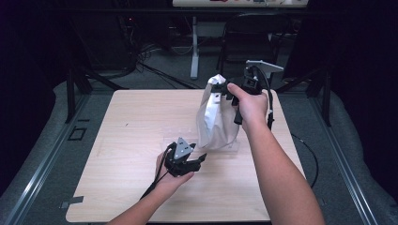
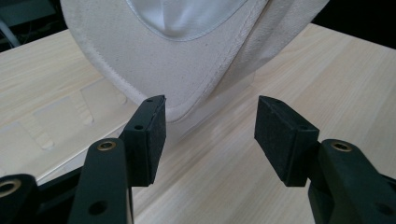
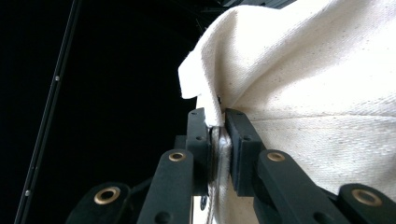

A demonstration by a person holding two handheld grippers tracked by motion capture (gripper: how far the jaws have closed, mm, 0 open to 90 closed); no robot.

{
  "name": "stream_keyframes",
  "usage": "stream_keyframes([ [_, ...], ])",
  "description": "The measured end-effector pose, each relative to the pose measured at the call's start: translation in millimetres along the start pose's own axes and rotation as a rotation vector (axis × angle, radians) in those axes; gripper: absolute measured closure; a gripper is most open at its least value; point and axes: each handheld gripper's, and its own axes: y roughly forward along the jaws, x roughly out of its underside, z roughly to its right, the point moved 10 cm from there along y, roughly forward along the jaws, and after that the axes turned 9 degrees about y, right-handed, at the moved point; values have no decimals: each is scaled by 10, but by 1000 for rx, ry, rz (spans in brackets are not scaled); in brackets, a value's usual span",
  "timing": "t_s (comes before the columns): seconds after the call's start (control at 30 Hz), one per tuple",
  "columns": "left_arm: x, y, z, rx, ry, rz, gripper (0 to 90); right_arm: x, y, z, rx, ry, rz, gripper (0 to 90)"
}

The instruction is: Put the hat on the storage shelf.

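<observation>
Right hand-held gripper (image 3: 218, 135) pinches cream cloth bag (image 1: 213, 119) aloft nr tabletop's (image 1: 126, 122) far edge; left hand-held gripper (image 2: 210, 135), jaws spread, should clamp bottom hem squarely.

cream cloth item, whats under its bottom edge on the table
A clear plastic sheet lies flat on the wooden table beneath the cream cloth item. The cloth covers most of it, so its full extent is hidden.

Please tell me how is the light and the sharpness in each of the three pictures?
High view: the pale wooden table is lit evenly, the room around it is nearly black, and the cream canvas bag looks slightly overexposed. Left gripper view: sharp on the left gripper, with soft glare on clear plastic under the bag. Right gripper view: black background, weave crisp at the right gripper.
</observation>
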Motion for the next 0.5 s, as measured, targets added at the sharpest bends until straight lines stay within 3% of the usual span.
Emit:
stream_keyframes([
  [0.17, -15, 85, -8, -9, -8, -7, 513, 14, 9, -8, -2, -4, -5, 809],
  [0.2, -2, 101, -33, -17, -16, -12, 570, 18, 11, -11, -3, -8, -3, 809],
  [0.5, 20, 74, -102, -23, -5, -9, 747, 33, 13, -30, -2, -8, -5, 809],
])
